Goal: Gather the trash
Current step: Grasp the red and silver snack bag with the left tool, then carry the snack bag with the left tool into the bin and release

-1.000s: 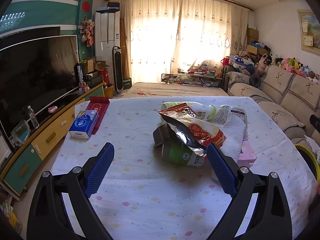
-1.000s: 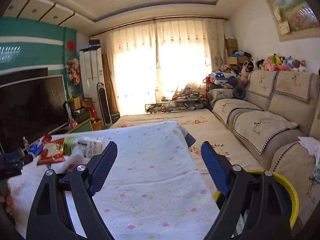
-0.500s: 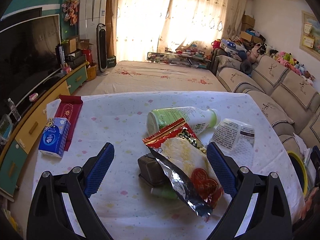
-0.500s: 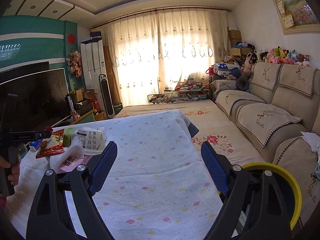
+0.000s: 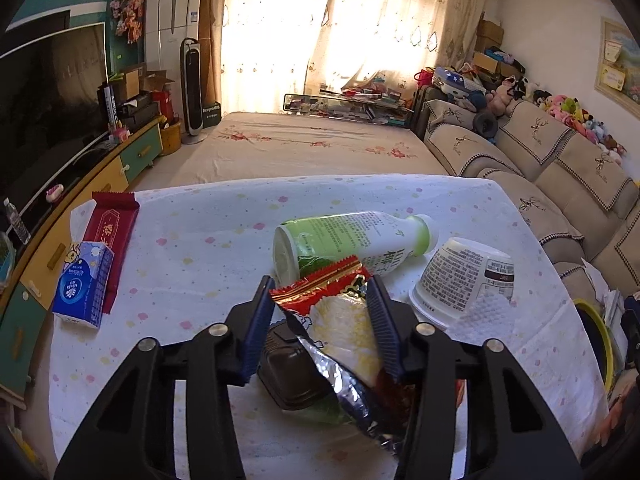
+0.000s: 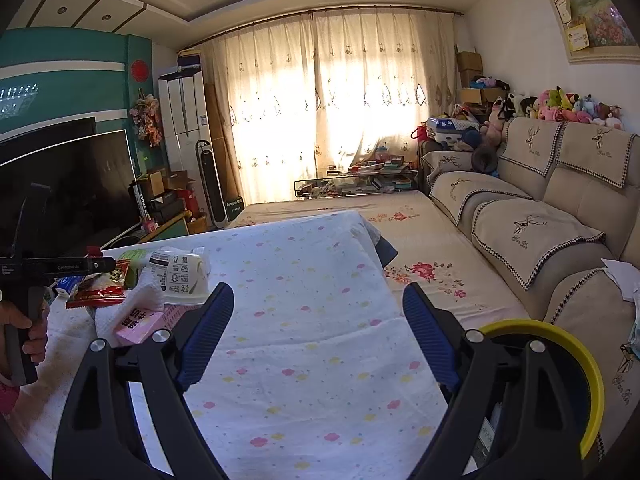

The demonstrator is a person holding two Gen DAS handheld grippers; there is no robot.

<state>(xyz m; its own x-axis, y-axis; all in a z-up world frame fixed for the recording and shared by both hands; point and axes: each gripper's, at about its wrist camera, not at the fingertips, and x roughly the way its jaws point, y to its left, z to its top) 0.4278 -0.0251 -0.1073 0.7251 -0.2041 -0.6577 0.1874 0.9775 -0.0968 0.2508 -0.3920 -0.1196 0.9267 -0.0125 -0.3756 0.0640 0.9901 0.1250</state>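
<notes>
A red and silver snack bag (image 5: 344, 320) lies on a dark brown plastic tray (image 5: 288, 364) on the table with the dotted white cloth (image 5: 192, 248). My left gripper (image 5: 320, 280) is closing on the bag, and both blue pads touch the sides of its crimped top. Just behind lie a green and white bottle (image 5: 352, 240) on its side and a tipped white cup (image 5: 464, 280) on a paper towel (image 5: 488, 308). My right gripper (image 6: 318, 292) hangs open over bare cloth with nothing between its fingers. The same trash pile (image 6: 176, 276) is off to its left.
A blue tissue pack (image 5: 82, 284) and a red packet (image 5: 110, 228) lie at the table's left edge. A pink pack (image 6: 140, 320) sits by the paper towel. A yellow-rimmed bin (image 6: 576, 368) stands between the table and the sofa (image 6: 540, 232). A TV cabinet (image 5: 80, 184) runs along the left.
My left gripper moved forward over the trash pile, tilted down, and its jaws narrowed from wide open onto the snack bag. The right gripper stayed put and open.
</notes>
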